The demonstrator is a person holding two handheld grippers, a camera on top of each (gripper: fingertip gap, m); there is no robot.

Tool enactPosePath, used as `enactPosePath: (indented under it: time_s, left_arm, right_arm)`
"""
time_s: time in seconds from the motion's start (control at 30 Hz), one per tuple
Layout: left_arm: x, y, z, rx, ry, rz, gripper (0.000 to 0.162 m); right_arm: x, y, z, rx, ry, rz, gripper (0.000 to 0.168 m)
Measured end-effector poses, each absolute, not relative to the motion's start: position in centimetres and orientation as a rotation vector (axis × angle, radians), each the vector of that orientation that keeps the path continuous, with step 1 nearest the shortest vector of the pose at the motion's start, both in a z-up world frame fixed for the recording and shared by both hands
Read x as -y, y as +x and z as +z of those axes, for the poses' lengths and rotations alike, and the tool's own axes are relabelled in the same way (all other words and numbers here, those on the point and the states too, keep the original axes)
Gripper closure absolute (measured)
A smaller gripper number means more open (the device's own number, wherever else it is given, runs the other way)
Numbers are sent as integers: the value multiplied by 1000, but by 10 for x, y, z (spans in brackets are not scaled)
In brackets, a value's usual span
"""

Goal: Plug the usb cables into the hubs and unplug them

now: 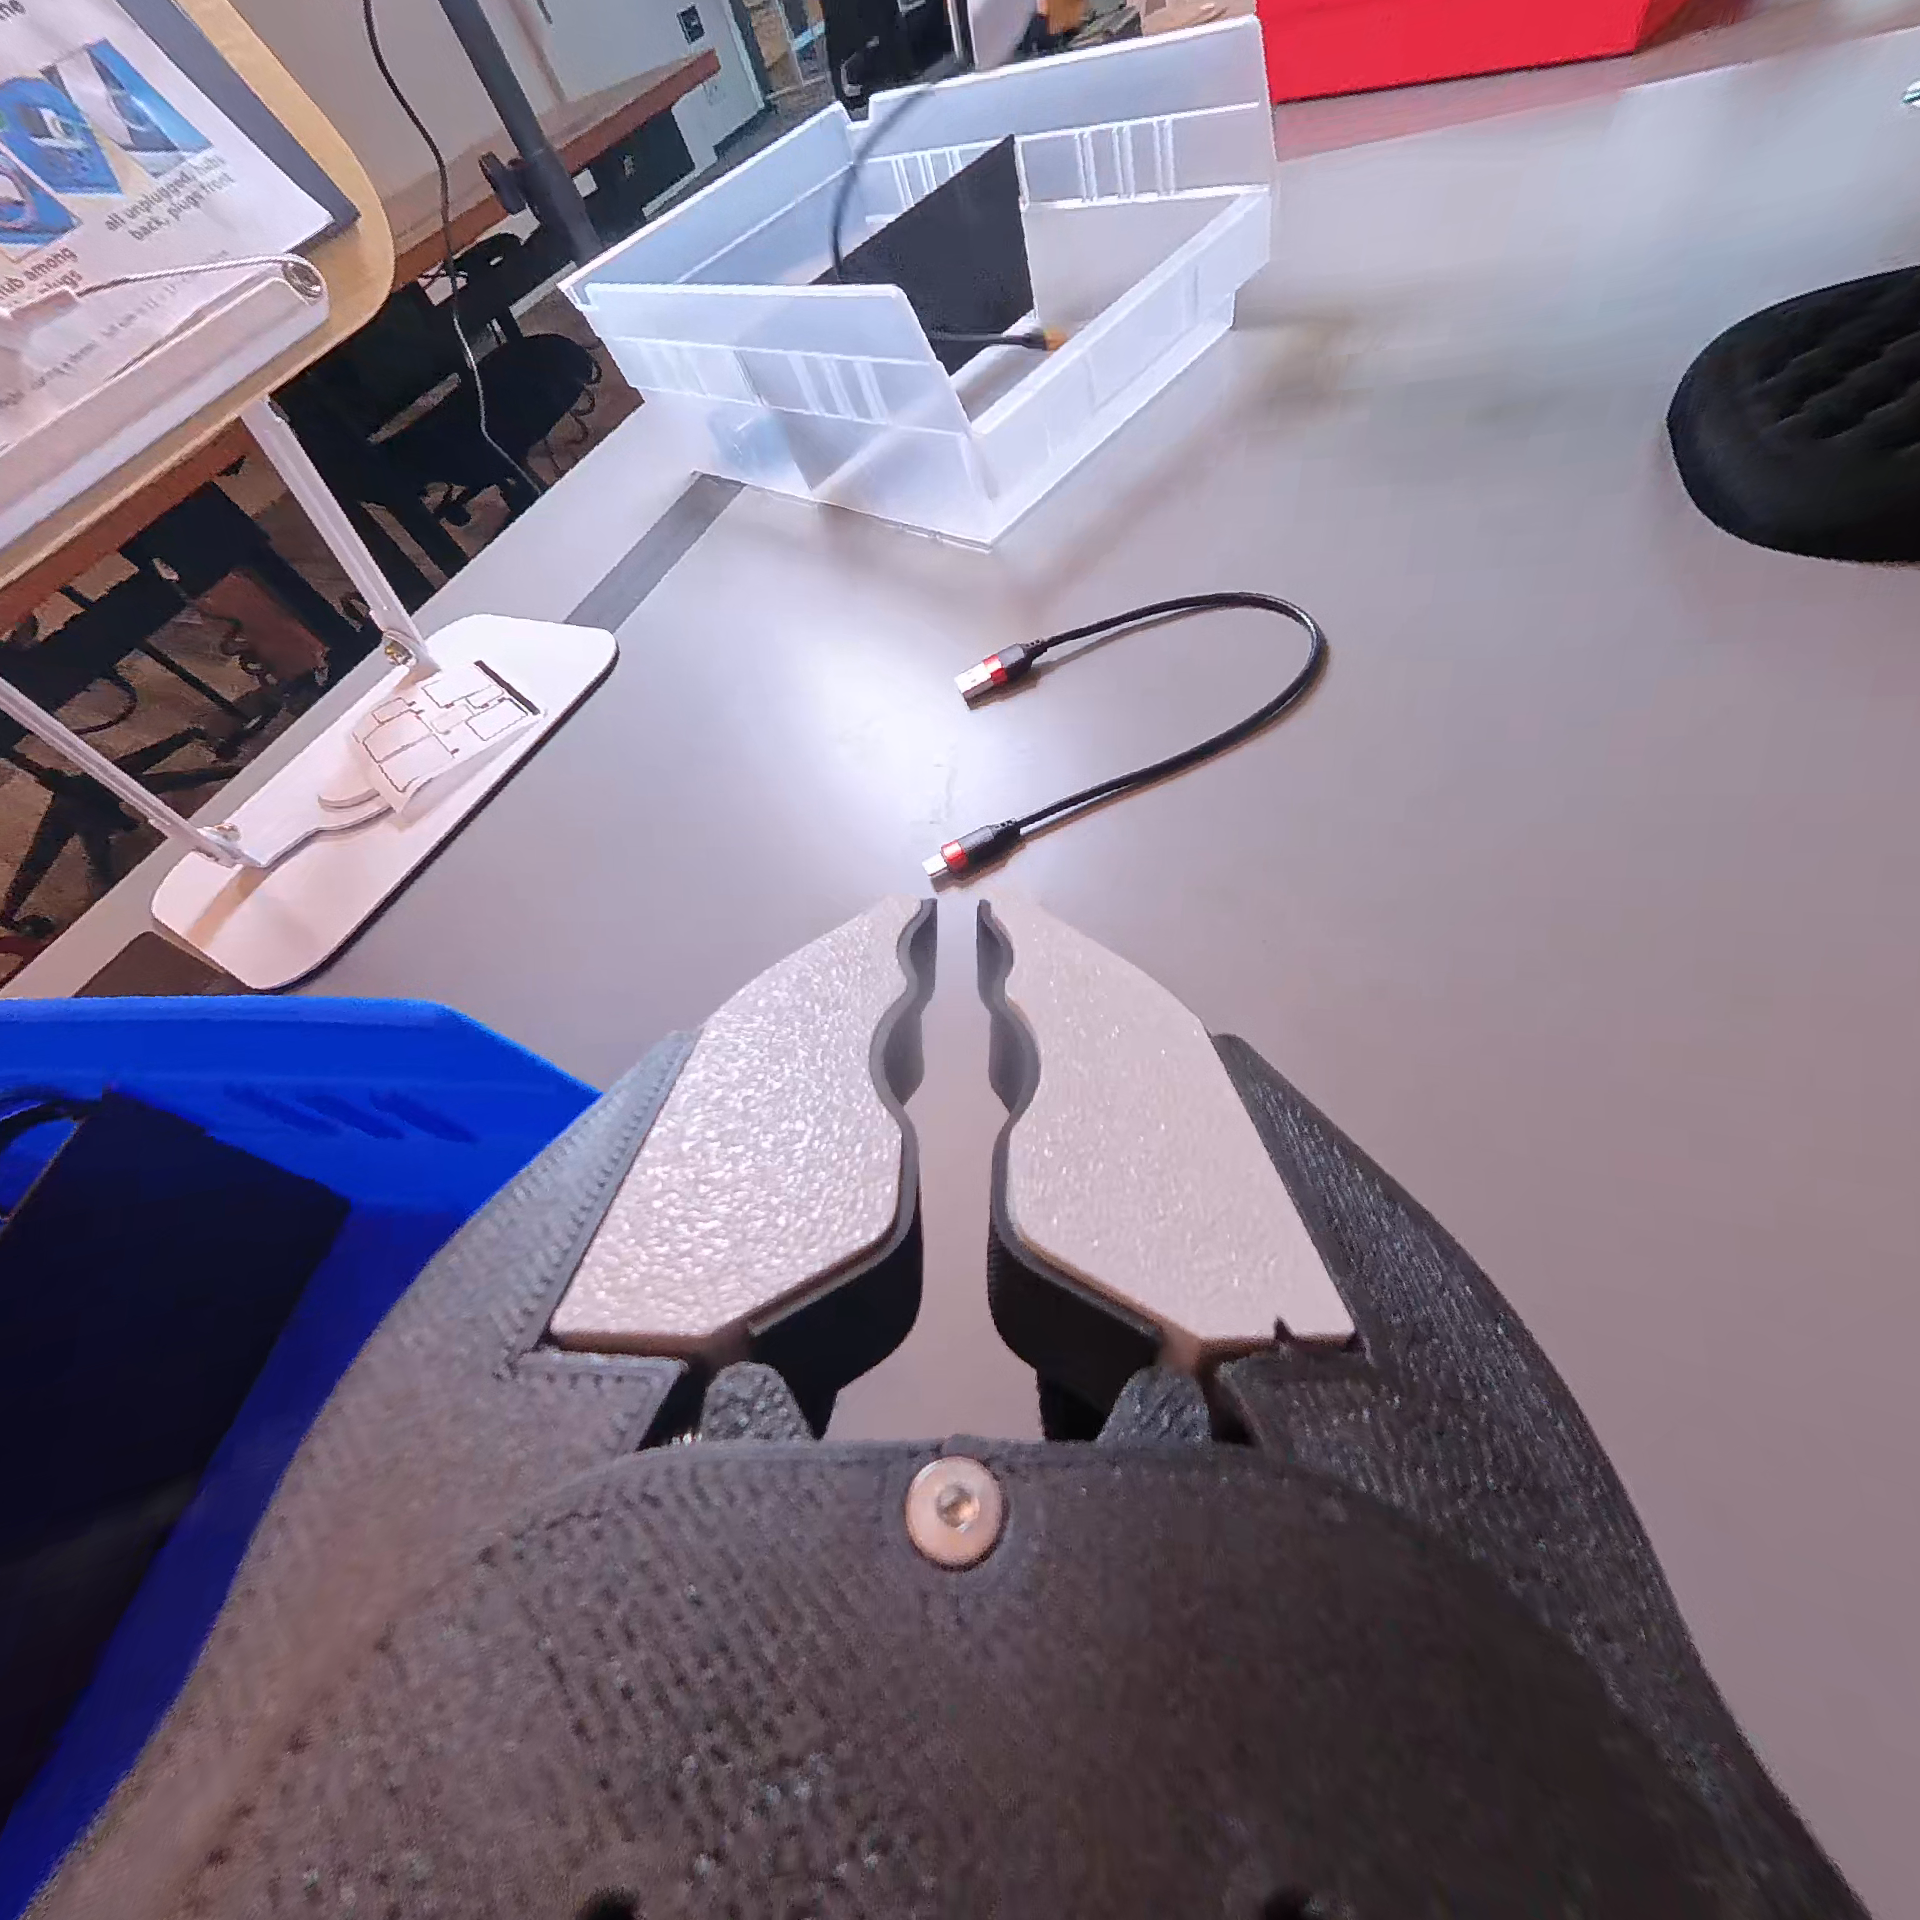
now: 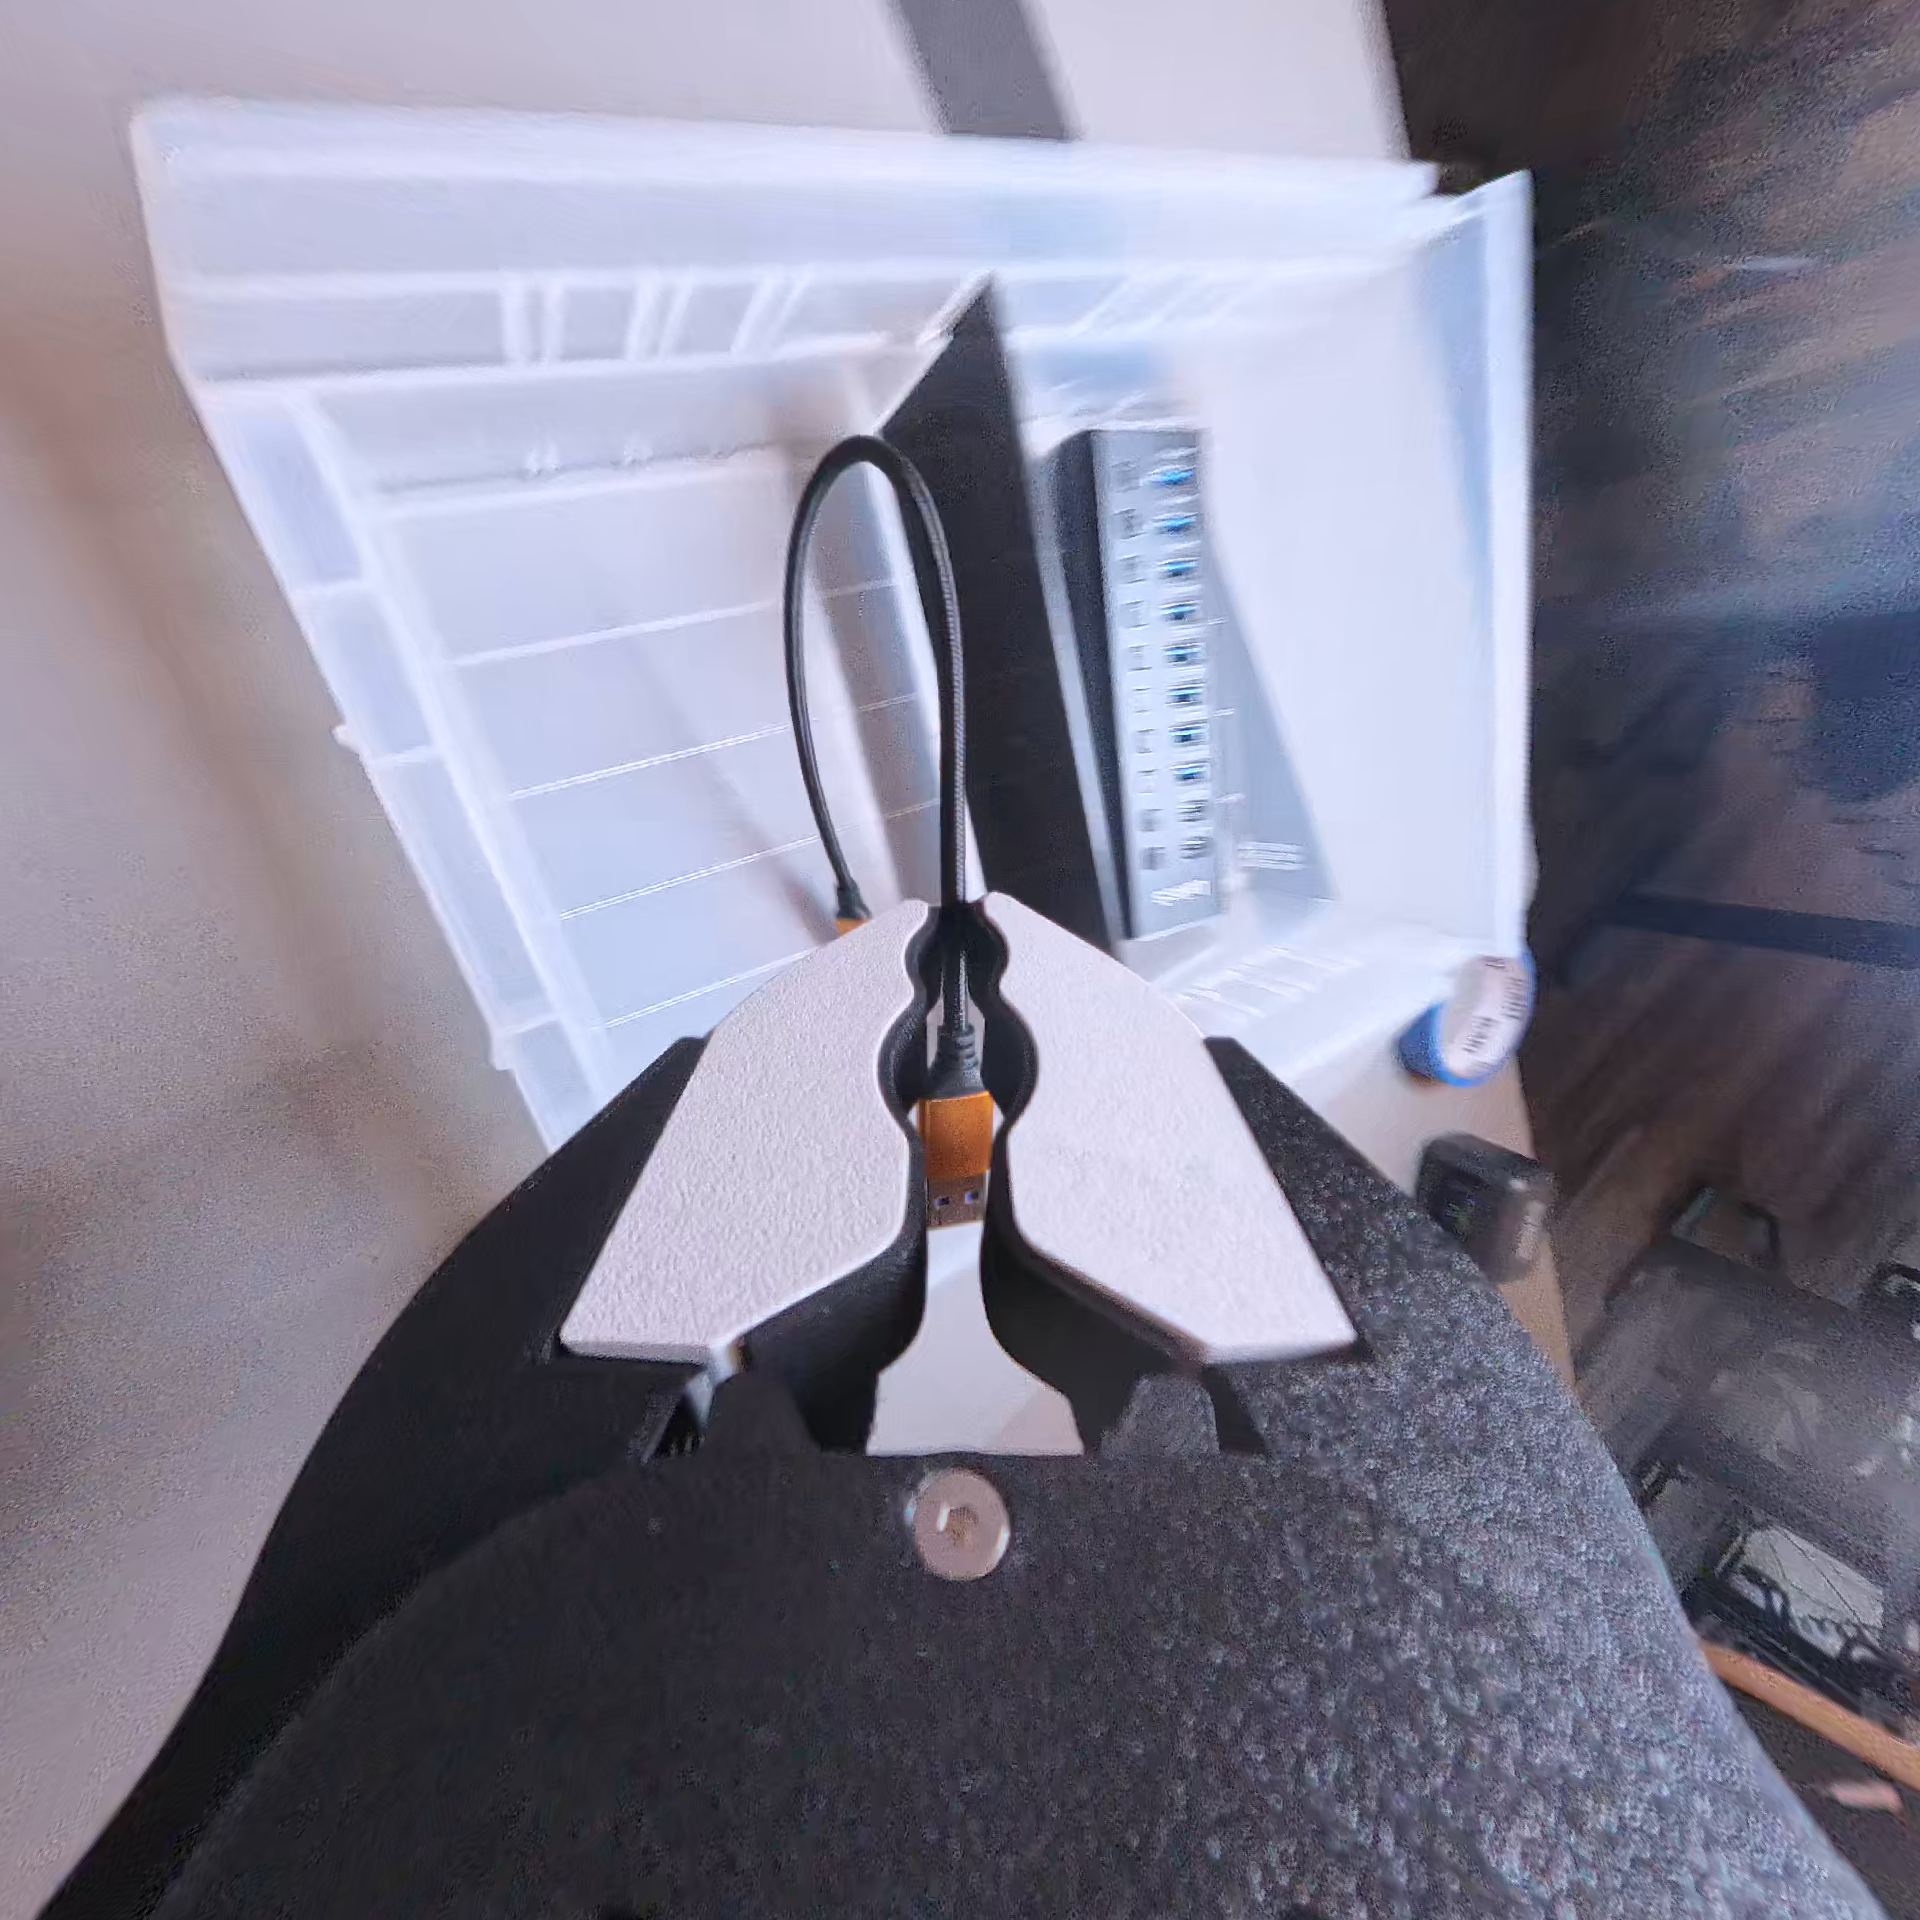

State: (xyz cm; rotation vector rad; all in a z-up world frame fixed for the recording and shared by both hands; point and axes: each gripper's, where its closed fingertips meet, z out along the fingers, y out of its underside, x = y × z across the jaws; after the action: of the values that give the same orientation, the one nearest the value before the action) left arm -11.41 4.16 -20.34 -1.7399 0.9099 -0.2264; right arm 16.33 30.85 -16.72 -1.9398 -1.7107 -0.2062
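Observation:
My left gripper hovers over the grey table with its jaws almost together and nothing between them. Just past its tips lies a black USB cable with red plugs, the small plug nearest. My right gripper is shut on a black braided cable just behind its orange USB plug, which points back toward the camera. The cable loops up and down to a second orange end. A grey multi-port hub lies in the clear bin, right of a black divider.
The clear bin stands beyond the red-plug cable, with an orange-ended cable inside. A blue bin is at my left, a white sheet stand beyond it. A black cushion and a red box lie right. A blue tape roll sits by the bin. The left gripper's tips are roughly 40 cm from the right gripper's. Between my right fingertips and the grey multi-port hub there is roughly 20 cm.

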Motion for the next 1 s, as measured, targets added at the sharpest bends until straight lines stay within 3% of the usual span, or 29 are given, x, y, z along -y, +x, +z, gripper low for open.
enactPosePath:
  time_s: [0.13, 0.17, 0.23, 0.33, 0.47, 0.7, 0.87, 1.0]
  left_arm:
    - [-42, -114, -209, -919, -1756, -232, 155]
    - [-43, -114, -211, -921, -1762, -235, 155]
    - [-43, -114, -214, -922, -1770, -237, 155]
    - [-44, -115, -215, -922, -1773, -239, 155]
    - [-44, -116, -216, -918, -1781, -251, 155]
    - [-41, -111, -214, -943, -1767, -254, 155]
    - [-38, -109, -216, -970, -1765, -235, 155]
    - [-37, -108, -216, -977, -1768, -234, 155]
  right_arm:
    - [-318, 156, -217, 1818, -1986, -302, 162]
    - [-325, 155, -220, 1801, -1985, -343, 149]
    - [-334, 144, -212, 1740, -1951, -331, 134]
    - [-316, 99, -171, 1630, -1808, -114, 129]
    - [-223, 42, -161, 1798, -1662, 197, 130]
    - [-82, 21, -264, 2191, -1773, 449, 132]
    - [-73, 28, -285, 2256, -1873, 415, 143]
    - [-75, 31, -287, 2289, -1882, 367, 164]
